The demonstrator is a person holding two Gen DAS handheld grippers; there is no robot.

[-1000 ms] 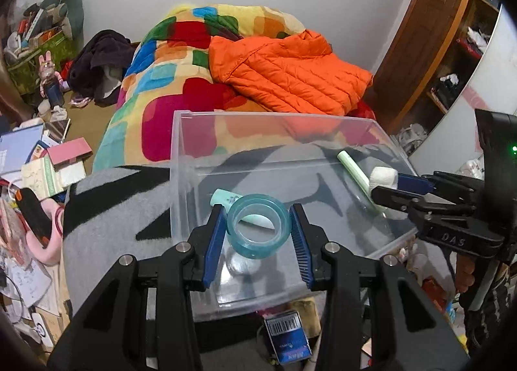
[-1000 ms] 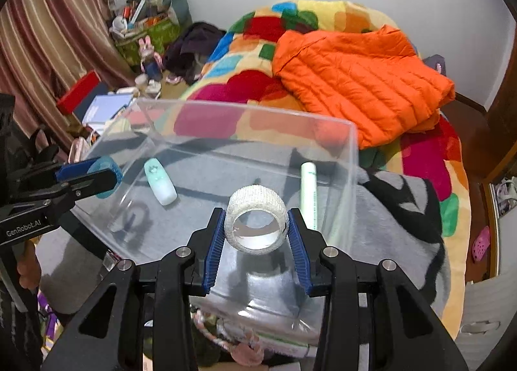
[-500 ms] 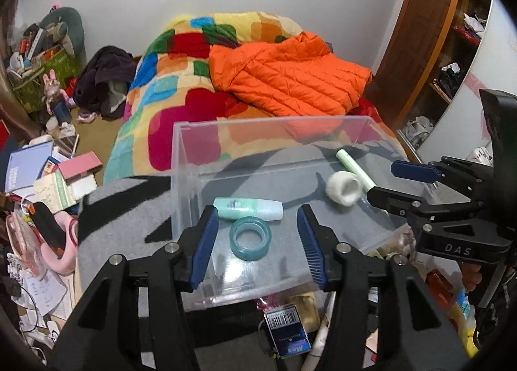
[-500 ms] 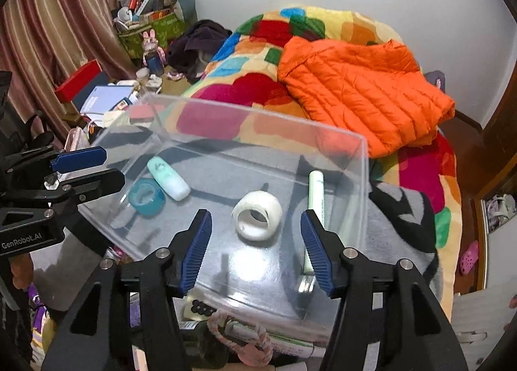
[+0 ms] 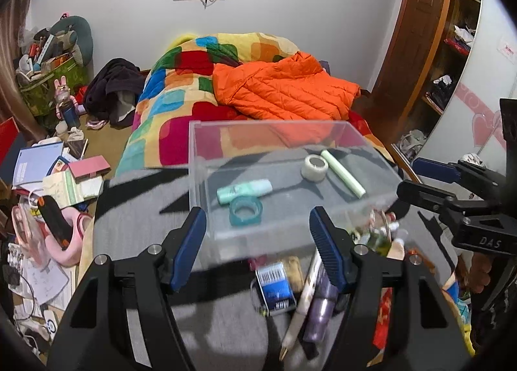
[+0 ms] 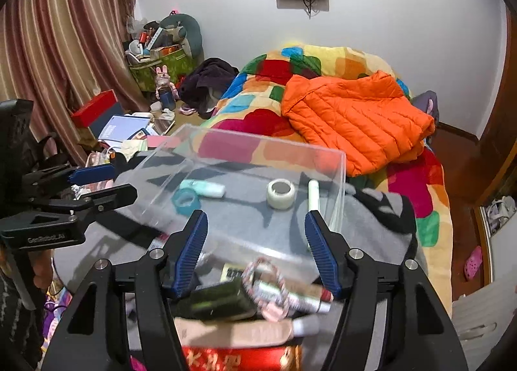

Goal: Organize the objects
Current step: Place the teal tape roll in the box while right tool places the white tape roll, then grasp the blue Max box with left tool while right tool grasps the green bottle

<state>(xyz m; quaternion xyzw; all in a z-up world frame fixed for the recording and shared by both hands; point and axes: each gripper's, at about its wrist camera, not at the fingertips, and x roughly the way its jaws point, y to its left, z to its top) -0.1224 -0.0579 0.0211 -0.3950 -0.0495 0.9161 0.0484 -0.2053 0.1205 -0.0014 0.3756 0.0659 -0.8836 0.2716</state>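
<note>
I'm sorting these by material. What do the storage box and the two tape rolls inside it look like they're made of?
Storage box: clear rigid plastic, likely acrylic; the bedding shows through its glossy walls. Teal tape roll: translucent tinted plastic film, apparently. White tape roll: matte and whitish, perhaps cloth or paper; too blurred to tell.

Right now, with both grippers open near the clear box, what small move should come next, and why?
Probably lower the right gripper toward the loose clutter under it for another item. Both tape rolls, teal and white, already lie in the clear box, and the left gripper is open and empty too.
</note>
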